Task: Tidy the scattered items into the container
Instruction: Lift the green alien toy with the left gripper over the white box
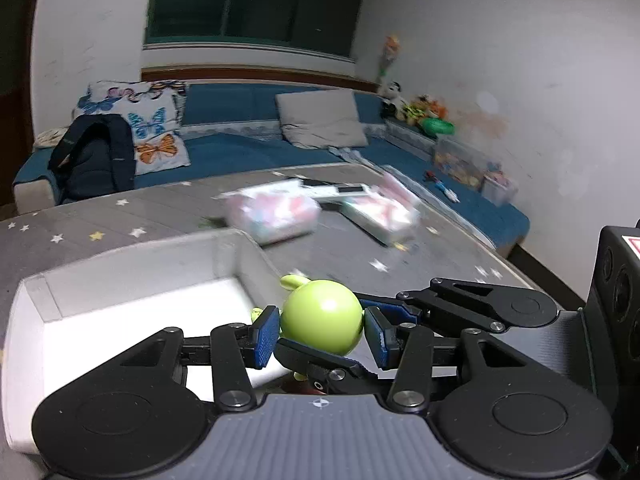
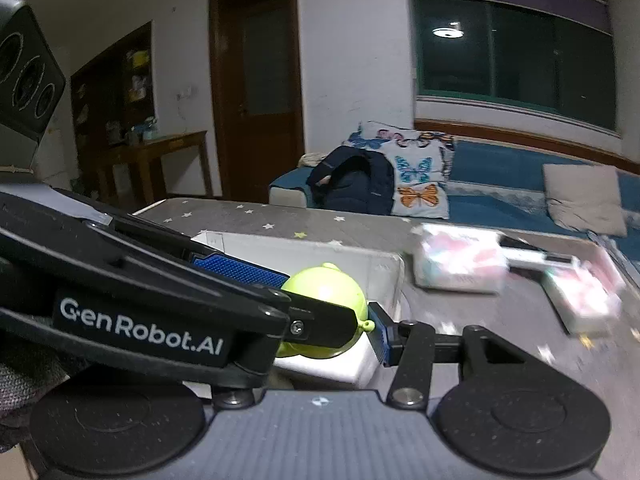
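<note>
I am holding the green toy (image 1: 322, 322) with both grippers at once, above the near corner of the white box (image 1: 132, 264). My left gripper (image 1: 320, 330) is pinching its round head from the sides. The right gripper (image 2: 332, 308) is crossing in, fingers half-wide against it, apparently steadying it for the drop.

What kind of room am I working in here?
Most likely a home living room: a blue corner sofa with butterfly cushions, toys along its ledge, and a wooden door.
</note>
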The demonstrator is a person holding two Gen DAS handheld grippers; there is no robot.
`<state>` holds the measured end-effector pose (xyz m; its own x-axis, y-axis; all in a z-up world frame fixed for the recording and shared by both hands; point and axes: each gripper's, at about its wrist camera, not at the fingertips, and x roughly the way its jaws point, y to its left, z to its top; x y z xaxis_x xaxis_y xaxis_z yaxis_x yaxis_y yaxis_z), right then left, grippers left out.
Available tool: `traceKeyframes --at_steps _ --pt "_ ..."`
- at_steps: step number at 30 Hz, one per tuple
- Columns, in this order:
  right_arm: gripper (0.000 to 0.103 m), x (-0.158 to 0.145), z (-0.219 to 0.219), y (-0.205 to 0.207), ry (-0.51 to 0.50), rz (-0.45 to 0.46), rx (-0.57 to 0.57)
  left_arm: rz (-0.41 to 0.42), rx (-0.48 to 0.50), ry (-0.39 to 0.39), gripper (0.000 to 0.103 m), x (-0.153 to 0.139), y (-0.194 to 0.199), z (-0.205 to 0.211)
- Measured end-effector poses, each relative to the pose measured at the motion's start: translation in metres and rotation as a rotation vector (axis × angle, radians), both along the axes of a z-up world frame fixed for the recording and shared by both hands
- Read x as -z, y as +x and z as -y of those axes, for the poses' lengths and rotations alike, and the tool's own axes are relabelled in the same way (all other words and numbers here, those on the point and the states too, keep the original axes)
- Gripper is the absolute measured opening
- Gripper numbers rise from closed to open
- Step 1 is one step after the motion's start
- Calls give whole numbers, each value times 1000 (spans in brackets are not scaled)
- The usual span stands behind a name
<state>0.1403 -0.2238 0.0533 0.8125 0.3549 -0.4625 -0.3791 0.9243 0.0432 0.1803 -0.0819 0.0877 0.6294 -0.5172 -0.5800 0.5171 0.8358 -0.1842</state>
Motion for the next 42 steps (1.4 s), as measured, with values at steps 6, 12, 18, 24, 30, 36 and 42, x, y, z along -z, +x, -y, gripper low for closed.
traceKeyframes --at_steps 6,12,18,24,30,36,42 --pt "49 10 -21 67 -34 -93 -52 -102 -38 -36 50 20 67 -21" --pt "49 29 -33 116 -78 -219 -102 -234 -64 -70 50 47 117 -35" --pt "49 41 -40 142 -127 -299 -144 -316 -92 -110 50 63 138 -43" --pt "50 47 -54 154 -199 -322 -168 -367 -107 -147 50 72 148 -49" --pt "50 52 -63 156 -259 -313 -177 -401 -119 -167 50 78 153 -53" --pt "56 52 -66 156 -286 -304 -174 -406 -126 -171 50 78 154 -54" --pt "62 51 -68 156 -302 -286 -167 -412 -134 -183 50 78 154 -57"
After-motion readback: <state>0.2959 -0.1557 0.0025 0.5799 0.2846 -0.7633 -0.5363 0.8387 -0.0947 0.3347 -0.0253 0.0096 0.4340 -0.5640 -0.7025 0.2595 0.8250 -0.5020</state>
